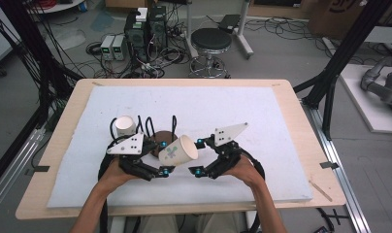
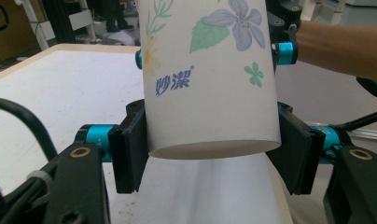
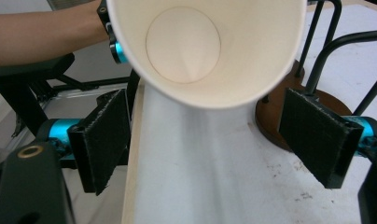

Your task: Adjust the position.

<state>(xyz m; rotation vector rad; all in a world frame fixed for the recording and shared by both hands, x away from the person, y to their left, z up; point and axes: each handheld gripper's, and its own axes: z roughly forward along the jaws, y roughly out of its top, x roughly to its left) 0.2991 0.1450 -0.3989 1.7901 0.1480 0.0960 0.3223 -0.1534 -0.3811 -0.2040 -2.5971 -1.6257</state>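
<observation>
Paper formed the body of the item in hand: a white, tapered paper cup (image 1: 177,150) printed with a lilac flower, green leaves, a small green blossom and blue Chinese characters. We found it held on its side above the white foam mat (image 1: 262,116), between the two grippers near the table's front edge, its open mouth turned to the person's right. Its wall was smooth and matt, the rim (image 3: 210,100) cleanly rolled, the inside plain cream with a round flat base.

We noted the left gripper (image 1: 157,160) clamped on the cup's narrow base end, its black ribbed pads (image 2: 128,156) pressing both sides of the wall. The right gripper (image 1: 199,156) stood wide at the cup's mouth, its coarse black foam pads (image 3: 102,140) clear of the rim on either side, nothing pressed between them.

Behind the cup we recorded a round brown wooden base (image 3: 275,123) carrying bent black metal rods (image 3: 326,51), and a second white paper cup (image 1: 125,126) inverted on one rod. The pale wooden tabletop (image 1: 301,126) showed around the mat's edges.
</observation>
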